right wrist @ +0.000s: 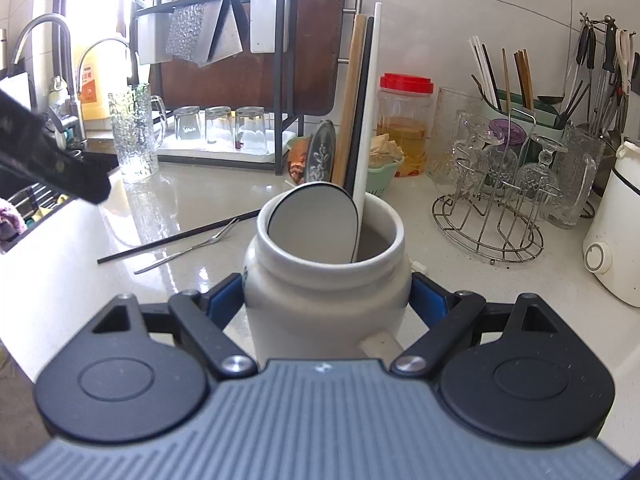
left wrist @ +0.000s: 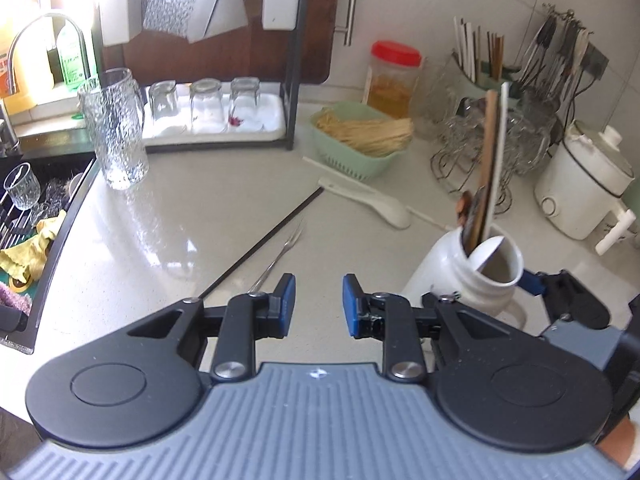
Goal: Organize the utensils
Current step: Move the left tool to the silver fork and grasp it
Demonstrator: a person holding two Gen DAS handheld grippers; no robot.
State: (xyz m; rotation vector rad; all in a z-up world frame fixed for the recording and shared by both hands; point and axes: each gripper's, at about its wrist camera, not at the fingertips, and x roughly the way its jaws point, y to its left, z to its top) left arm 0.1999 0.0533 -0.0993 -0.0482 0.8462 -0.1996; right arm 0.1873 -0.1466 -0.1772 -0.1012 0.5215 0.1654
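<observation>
A white ceramic jar (right wrist: 326, 304) stands on the counter and holds a wooden chopstick, a black one, a white one (right wrist: 370, 104) and spoons. My right gripper (right wrist: 326, 300) is shut on the jar's body; it also shows in the left wrist view (left wrist: 532, 282) beside the jar (left wrist: 464, 276). My left gripper (left wrist: 319, 304) is open and empty, low over the counter. Just ahead of it lie a small metal fork (left wrist: 280, 254), a black chopstick (left wrist: 264, 242) and a white spoon (left wrist: 372, 200). The fork (right wrist: 188, 246) and black chopstick (right wrist: 180, 236) lie left of the jar.
A sink (left wrist: 28, 216) with a rack is at the left. A textured glass pitcher (left wrist: 118, 128), a tray of upturned glasses (left wrist: 208, 108), a green basket (left wrist: 356, 140), a red-lidded jar (left wrist: 394, 78), a wire rack of glasses (right wrist: 496, 184) and a white cooker (left wrist: 580, 184) line the back.
</observation>
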